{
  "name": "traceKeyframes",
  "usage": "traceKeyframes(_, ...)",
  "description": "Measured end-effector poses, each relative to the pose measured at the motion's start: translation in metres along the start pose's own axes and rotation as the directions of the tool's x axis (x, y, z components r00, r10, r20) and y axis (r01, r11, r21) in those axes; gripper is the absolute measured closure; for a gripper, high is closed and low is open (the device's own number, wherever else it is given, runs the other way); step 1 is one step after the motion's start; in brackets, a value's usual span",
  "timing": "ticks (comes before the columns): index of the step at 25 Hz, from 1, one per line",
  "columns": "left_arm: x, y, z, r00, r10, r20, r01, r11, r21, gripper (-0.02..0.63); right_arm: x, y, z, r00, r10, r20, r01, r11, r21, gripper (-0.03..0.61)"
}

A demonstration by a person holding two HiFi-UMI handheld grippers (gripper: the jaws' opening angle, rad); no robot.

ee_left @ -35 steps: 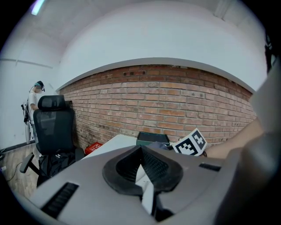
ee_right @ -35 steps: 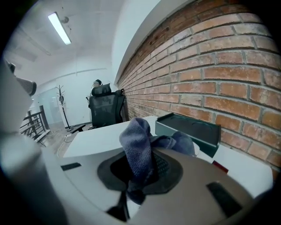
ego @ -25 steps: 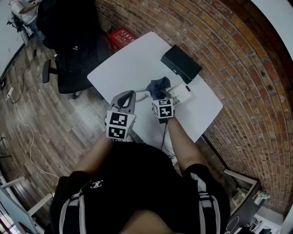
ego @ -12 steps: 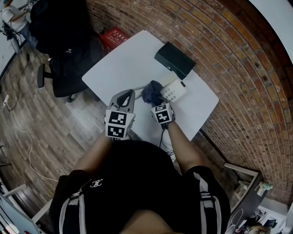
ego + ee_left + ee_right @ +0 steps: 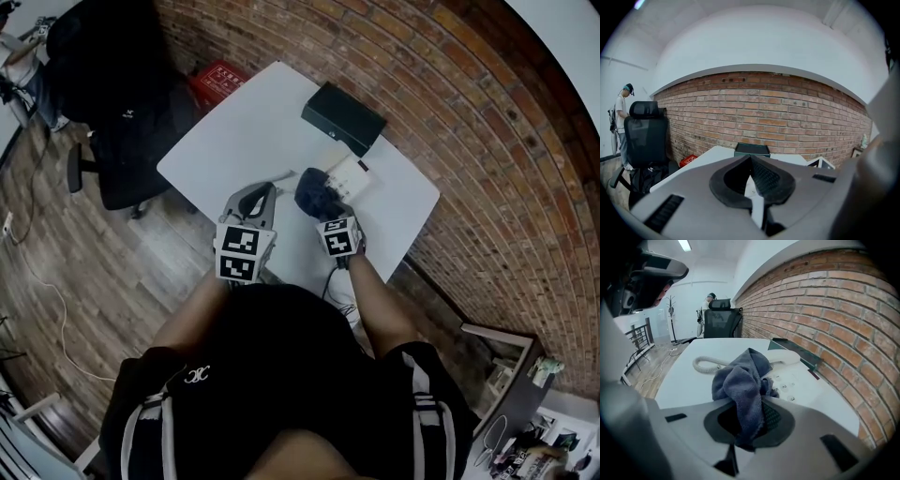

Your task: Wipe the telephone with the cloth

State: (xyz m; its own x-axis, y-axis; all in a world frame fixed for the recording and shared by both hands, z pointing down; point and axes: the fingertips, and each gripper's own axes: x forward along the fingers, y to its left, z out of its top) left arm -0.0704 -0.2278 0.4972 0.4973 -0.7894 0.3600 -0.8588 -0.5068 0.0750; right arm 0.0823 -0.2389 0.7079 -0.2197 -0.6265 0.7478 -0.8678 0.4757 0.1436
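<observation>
Swinging down since a second ago, the right claw (image 5: 752,403), clenched on the crumpled dark blue cloth (image 5: 740,380), now holds it over the white push-button telephone (image 5: 799,380) on the white table (image 5: 239,141), so wiping seems under way. The left claw (image 5: 750,159), closed and empty, hangs near the telephone.

Office: white desk (image 5: 239,131), telephone (image 5: 349,174), swivel chair (image 5: 127,150), brick wall (image 5: 487,122), wood floor (image 5: 56,281).

Head view: on the surface (image 5: 234,131), the telephone (image 5: 349,175) lies near the brick wall (image 5: 450,103), with a box (image 5: 343,118) just behind it at 12 o'clock. The cloth (image 5: 314,192), between the right gripper's (image 5: 749,416) fingers, hangs over the telephone's 8 o'clock end. The left gripper (image 5: 265,189) sits at the cloth's 9 o'clock, apart from it. A chair (image 5: 122,141) stands off the surface at 9 o'clock.
</observation>
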Motion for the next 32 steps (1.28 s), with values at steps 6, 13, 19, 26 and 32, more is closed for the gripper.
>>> traceKeyframes(6,0.002,-0.006,0.001,1.0,-0.008,-0.001,0.008,1.0,0.01,0.617,0.006,-0.024,0.011,0.997,-0.073,0.015,0.073,0.997,-0.02,0.559)
traceKeyframes(13,0.005,0.001,-0.005,1.0,0.016,-0.026,-0.016,1.0,0.005,0.617,0.019,-0.061,0.034,0.99,-0.138,0.031,0.138,0.99,0.007,0.558)
traceKeyframes(19,0.006,0.004,-0.006,0.999,0.027,-0.039,-0.027,1.0,0.005,0.617,0.025,-0.089,0.049,0.985,-0.172,0.029,0.172,0.985,-0.008,0.558)
traceKeyframes(26,0.012,0.002,-0.008,0.999,0.021,-0.048,-0.021,1.0,0.007,0.617,0.026,-0.124,0.055,0.973,-0.228,0.038,0.227,0.973,0.035,0.558)
traceKeyframes(32,0.016,-0.004,-0.011,0.998,0.006,-0.059,-0.005,1.0,0.017,0.617,0.013,-0.153,0.042,0.955,-0.292,0.052,0.284,0.951,0.124,0.559)
